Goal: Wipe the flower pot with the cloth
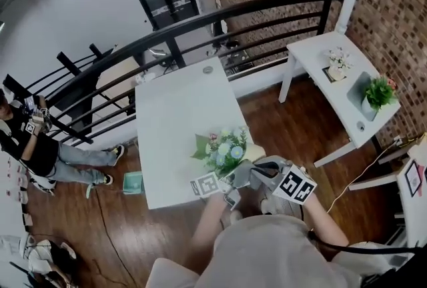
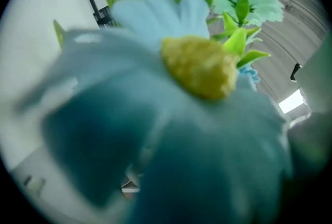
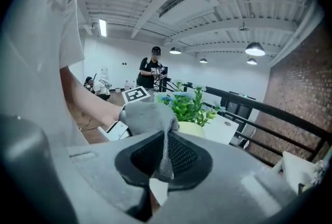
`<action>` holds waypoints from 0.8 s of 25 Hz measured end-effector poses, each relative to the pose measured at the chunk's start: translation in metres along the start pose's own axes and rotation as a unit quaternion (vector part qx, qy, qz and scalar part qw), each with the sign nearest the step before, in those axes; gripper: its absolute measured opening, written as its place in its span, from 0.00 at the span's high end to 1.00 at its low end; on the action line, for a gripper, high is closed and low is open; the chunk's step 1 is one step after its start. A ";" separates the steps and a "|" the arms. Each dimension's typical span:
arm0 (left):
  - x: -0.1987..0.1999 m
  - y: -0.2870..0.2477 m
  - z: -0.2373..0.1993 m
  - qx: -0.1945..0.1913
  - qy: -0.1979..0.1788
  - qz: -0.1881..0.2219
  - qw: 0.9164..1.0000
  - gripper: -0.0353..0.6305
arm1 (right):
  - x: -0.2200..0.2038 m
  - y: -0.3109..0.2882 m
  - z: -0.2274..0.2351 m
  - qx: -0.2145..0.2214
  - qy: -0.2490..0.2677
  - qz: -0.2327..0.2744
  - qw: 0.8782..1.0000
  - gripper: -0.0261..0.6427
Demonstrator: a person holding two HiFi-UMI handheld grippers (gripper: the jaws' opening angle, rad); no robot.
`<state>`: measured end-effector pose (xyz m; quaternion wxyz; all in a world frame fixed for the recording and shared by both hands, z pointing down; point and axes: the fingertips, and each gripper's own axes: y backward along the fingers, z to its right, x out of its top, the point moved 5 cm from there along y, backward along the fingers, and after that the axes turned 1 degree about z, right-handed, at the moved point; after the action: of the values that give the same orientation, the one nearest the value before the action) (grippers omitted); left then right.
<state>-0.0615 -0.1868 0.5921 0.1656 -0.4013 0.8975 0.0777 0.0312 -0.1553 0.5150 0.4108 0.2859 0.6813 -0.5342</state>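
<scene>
The flower pot (image 1: 254, 154) is cream and holds green leaves and pale blue flowers (image 1: 225, 149). It is at the near right corner of the white table (image 1: 175, 121). My left gripper (image 1: 223, 190), with its marker cube, is right against the pot's near side. In the left gripper view a blurred blue flower (image 2: 171, 114) with a yellow centre fills the picture and hides the jaws. My right gripper (image 1: 259, 173) is shut on a grey cloth (image 3: 149, 114), which bunches just in front of the pot (image 3: 193, 129). A strip of cloth is pinched between the right gripper's (image 3: 165, 158) jaws.
A black railing (image 1: 200, 27) runs behind the table, and a brick wall is at the right. A second white table (image 1: 313, 53) at the right carries a green plant (image 1: 377, 92) and a small white bouquet (image 1: 339, 63). A person (image 1: 33, 140) sits at the far left.
</scene>
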 end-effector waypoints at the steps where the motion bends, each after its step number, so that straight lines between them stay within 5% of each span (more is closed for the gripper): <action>1: 0.000 0.001 0.003 -0.005 -0.004 0.000 1.000 0.12 | 0.003 0.000 0.005 0.001 0.003 0.001 1.000 0.95; 11: 0.005 0.004 0.012 -0.015 -0.025 0.009 1.000 0.12 | 0.017 0.004 0.021 0.022 0.041 0.017 0.999 0.95; 20: -0.003 0.008 0.015 -0.010 -0.049 -0.024 0.998 0.12 | 0.015 0.012 0.043 -0.020 -0.005 0.023 1.000 0.95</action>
<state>-0.0625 -0.1755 0.5796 0.2070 -0.4201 0.8776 0.1024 0.0447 -0.1947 0.4915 0.4325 0.2906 0.6828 -0.5121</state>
